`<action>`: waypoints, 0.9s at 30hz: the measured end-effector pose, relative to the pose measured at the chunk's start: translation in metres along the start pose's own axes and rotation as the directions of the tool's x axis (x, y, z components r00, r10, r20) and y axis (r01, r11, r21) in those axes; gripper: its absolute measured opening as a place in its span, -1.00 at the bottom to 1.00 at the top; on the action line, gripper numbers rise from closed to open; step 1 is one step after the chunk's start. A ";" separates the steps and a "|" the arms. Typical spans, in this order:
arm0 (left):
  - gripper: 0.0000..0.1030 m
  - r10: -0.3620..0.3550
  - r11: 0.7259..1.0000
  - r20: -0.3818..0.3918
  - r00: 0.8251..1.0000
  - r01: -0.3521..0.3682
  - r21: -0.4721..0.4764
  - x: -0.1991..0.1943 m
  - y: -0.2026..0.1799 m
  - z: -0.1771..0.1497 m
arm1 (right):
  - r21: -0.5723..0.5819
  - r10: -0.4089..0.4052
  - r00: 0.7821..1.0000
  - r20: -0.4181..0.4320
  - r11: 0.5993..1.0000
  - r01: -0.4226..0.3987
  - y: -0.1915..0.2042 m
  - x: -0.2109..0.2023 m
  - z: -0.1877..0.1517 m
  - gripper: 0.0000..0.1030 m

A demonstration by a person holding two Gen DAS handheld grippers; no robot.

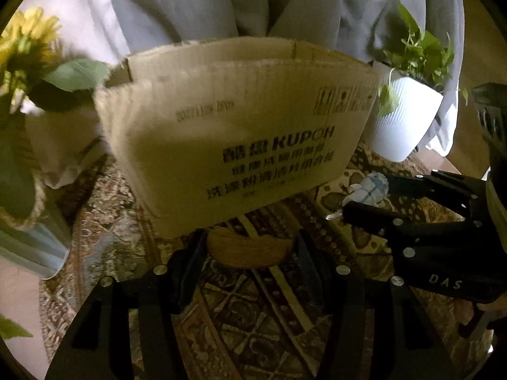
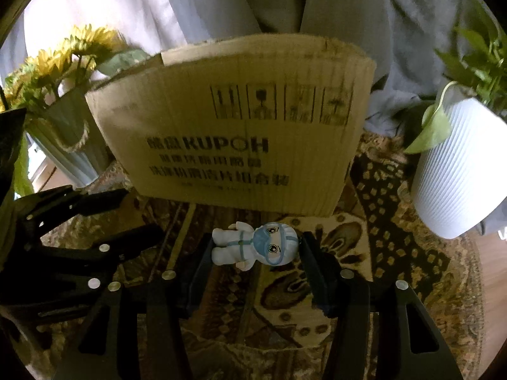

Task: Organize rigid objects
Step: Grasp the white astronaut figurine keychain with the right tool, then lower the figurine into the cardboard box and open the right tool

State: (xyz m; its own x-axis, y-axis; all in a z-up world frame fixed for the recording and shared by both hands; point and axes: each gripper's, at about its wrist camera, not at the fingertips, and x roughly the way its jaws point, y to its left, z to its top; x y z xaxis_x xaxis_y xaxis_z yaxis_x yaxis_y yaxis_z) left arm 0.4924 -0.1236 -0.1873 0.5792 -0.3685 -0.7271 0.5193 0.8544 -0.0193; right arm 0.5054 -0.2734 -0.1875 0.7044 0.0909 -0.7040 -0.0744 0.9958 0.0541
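Observation:
A brown cardboard box (image 1: 228, 133) printed KUPOH stands on the patterned rug just ahead of both grippers; it also shows in the right wrist view (image 2: 240, 133). My left gripper (image 1: 250, 247) is shut on a rounded wooden piece (image 1: 250, 250), held above the rug right in front of the box. My right gripper (image 2: 255, 247) is shut on a small white and blue figurine (image 2: 256, 247) lying sideways between its fingers. The right gripper (image 1: 364, 196) with the figurine (image 1: 369, 188) shows at the right of the left wrist view. The left gripper (image 2: 126, 218) shows at the left of the right wrist view.
A white ribbed pot (image 2: 459, 171) with a green plant stands right of the box, also in the left wrist view (image 1: 402, 117). A vase of yellow sunflowers (image 2: 63, 120) stands left of the box. A person in grey clothes (image 2: 285, 3) sits behind it. The patterned rug (image 2: 396, 237) lies underneath.

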 end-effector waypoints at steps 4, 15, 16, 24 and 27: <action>0.09 0.025 1.000 0.022 0.999 -0.024 -0.014 -0.014 -0.003 0.002 | -0.004 -0.004 1.000 0.028 1.000 0.004 0.000 -0.018 0.003 0.09; 0.09 0.102 0.991 0.084 0.991 -0.094 -0.093 -0.064 -0.006 0.015 | -0.009 -0.015 0.994 0.109 1.000 0.016 0.007 -0.065 0.016 0.09; 0.09 0.106 0.990 0.089 0.990 -0.097 -0.101 -0.068 -0.006 0.017 | -0.008 -0.013 0.993 0.116 1.000 0.014 0.008 -0.069 0.018 0.09; 0.09 0.155 0.983 0.156 0.975 -0.137 -0.125 -0.099 -0.008 0.035 | 0.012 -0.009 0.985 0.172 1.000 0.007 0.008 -0.093 0.033 0.09; 0.09 0.165 0.981 0.166 0.972 -0.145 -0.127 -0.105 -0.008 0.044 | 0.016 -0.009 0.981 0.192 1.000 0.006 0.007 -0.100 0.041 0.09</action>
State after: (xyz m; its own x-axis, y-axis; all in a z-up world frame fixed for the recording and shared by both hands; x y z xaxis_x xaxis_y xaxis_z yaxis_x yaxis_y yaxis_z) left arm 0.4554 -0.1076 -0.0802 0.7529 -0.2781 -0.5965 0.3459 0.9383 -0.0009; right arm 0.4633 -0.2748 -0.0876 0.8273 0.0831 -0.5556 -0.0587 0.9964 0.0616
